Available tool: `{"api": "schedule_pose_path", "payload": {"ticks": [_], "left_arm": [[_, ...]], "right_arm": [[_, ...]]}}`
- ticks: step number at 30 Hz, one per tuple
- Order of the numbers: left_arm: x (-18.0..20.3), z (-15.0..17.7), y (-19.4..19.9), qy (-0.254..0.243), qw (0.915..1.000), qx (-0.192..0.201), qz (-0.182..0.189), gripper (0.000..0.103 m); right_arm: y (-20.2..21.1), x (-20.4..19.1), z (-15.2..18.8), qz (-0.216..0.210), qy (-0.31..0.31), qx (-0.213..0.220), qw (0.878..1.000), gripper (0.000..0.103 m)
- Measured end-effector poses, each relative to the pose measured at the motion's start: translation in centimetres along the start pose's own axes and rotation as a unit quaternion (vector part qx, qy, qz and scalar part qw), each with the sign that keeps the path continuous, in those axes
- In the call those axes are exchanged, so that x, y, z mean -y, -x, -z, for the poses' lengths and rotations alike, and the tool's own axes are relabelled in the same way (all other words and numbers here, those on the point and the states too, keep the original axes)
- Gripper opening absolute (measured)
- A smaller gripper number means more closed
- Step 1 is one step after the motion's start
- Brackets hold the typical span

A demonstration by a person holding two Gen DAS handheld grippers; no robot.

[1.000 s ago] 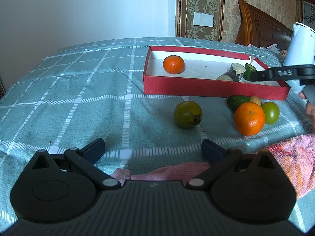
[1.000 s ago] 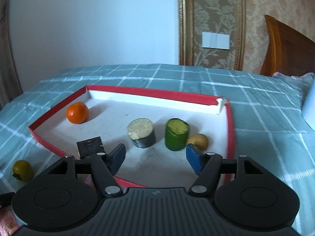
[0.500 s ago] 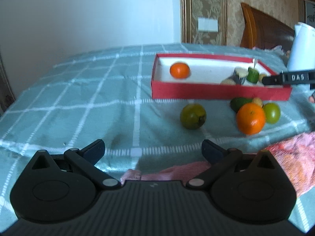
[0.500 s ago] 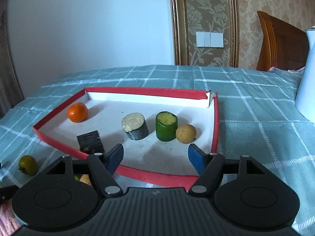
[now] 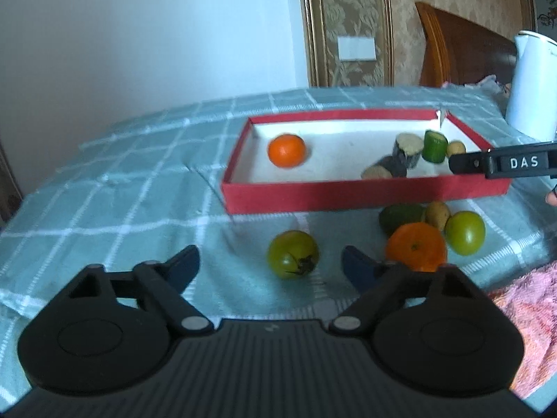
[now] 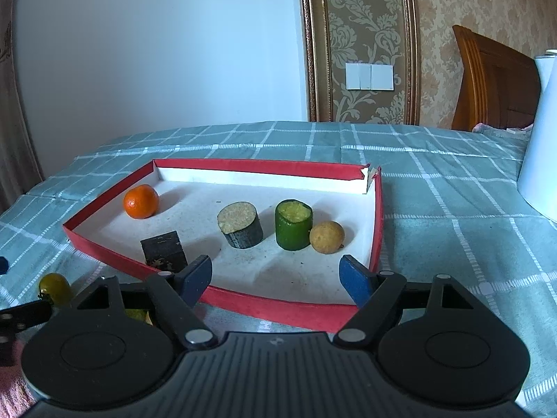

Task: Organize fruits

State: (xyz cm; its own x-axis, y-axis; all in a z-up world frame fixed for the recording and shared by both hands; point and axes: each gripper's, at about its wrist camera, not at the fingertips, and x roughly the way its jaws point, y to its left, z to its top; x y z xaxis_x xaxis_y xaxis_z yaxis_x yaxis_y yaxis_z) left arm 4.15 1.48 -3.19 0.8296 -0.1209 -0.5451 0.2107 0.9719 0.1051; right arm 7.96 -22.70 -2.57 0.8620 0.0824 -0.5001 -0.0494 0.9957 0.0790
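Note:
A red box [image 5: 348, 193] [image 6: 104, 250] on the checked cloth holds a small orange [image 5: 286, 150] [image 6: 141, 201], a dark block [image 6: 163, 249], a dark cylinder [image 6: 240, 224], a green cylinder [image 6: 293, 224] and a tan ball [image 6: 326, 237]. In front of the box lie a green tomato [image 5: 293, 254] [image 6: 54, 287], a big orange [image 5: 416, 247], a green fruit [image 5: 465, 232], an avocado [image 5: 400, 216] and a tan fruit [image 5: 437, 214]. My left gripper [image 5: 269, 264] is open, its fingers flanking the green tomato. My right gripper [image 6: 276, 277] is open and empty over the box's near edge.
A white kettle [image 5: 532, 83] [image 6: 541, 132] stands right of the box. A pink towel [image 5: 525, 324] lies at the near right. A wooden headboard [image 6: 494, 80] and wall stand behind. The right gripper's arm [image 5: 504, 163] reaches over the box's right end.
My left gripper has moved forward, so the green tomato now sits between its fingers. My right gripper has drawn back from the box and risen a little.

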Motion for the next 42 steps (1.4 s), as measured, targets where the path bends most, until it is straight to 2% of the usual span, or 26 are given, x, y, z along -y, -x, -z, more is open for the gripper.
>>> {"api": "schedule_pose_path", "payload": {"ticks": [3,5,10,22,30,37,42], "left_arm": [[-0.3,-0.2,-0.6,0.018,0.9998,-0.005,0.001,0.085],[-0.5,-0.3,-0.9,0.029,0.9995,-0.006,0.006,0.077],[-0.5,-0.3,-1.5,0.032,0.999,-0.022,0.024,0.045],[0.0,0.1,-1.2,0.026,0.9991,-0.008,0.034,0.031],[-0.2,-0.2,-1.0,0.027,0.9989,-0.006,0.038,0.031],[-0.4,-2.9,0.3,0.019,0.9987,0.029,0.037,0.031],[-0.6,-4.7,-0.7,0.025,0.9984,0.039,0.031,0.031]], "right_arm": [[0.0,0.0,0.0,0.0,-0.001,0.0,1.0,0.08],[0.0,-0.1,0.0,0.001,0.0,0.0,1.0,0.08],[0.0,-0.2,0.1,0.002,0.008,0.003,1.0,0.08],[0.3,-1.0,0.3,0.012,0.029,0.015,0.999,0.08],[0.7,-1.2,0.4,0.008,0.029,0.023,0.999,0.08],[0.6,-1.2,0.4,0.01,0.023,0.021,0.999,0.08],[0.4,-1.1,0.4,0.008,0.016,0.016,1.0,0.08]]}}
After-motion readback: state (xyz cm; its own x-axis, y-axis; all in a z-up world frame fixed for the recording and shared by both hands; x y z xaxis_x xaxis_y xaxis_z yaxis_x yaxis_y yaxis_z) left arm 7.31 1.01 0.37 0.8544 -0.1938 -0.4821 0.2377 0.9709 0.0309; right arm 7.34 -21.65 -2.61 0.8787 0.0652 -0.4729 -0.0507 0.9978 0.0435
